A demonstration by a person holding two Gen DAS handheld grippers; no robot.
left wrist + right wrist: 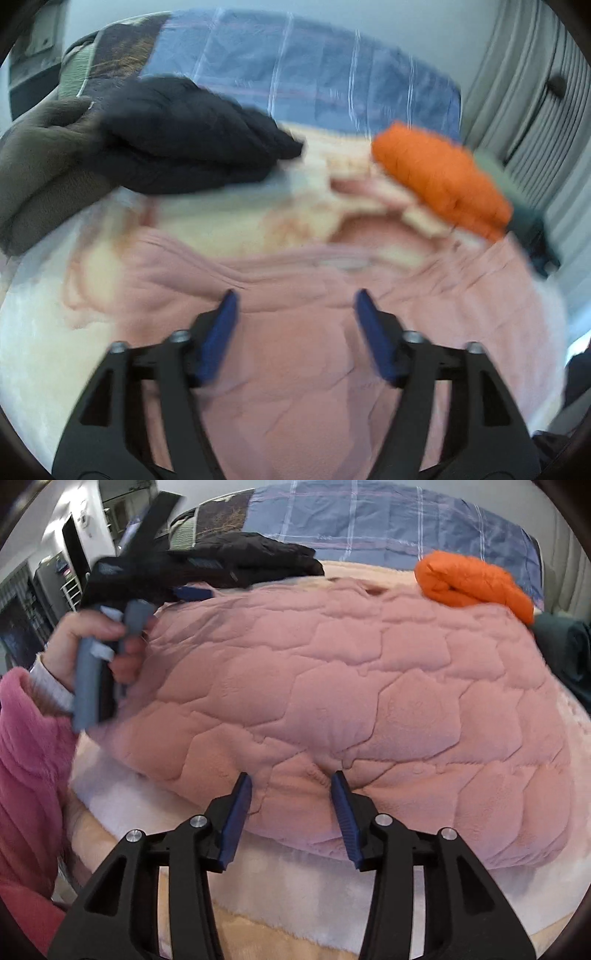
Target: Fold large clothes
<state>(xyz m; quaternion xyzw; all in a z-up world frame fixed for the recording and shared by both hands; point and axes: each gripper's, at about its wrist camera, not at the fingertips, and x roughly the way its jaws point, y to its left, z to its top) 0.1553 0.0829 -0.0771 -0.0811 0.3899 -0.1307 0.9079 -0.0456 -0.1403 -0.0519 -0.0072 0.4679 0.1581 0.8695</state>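
A bed (303,897) with a pale fleece cover carries everything. On it, nearest the person, lies the task's thing, a big pink quilted garment (369,701), folded into a thick slab. It looks plush, soft and bulky, probably light for its size, and likely to slump and spring open, so it wants a deep bite on a doubled edge or corner rather than a pinch of the flat face. Behind it sit a black garment (192,147), an orange roll (476,583) and a checked blue quilt (369,520).

The left gripper (295,299) hangs over the pink cloth, jaws spread, nothing between them. The right gripper (291,779) stands at the near edge, jaws apart; a hump of pink pile rises between them, but they do not look pressed on it.
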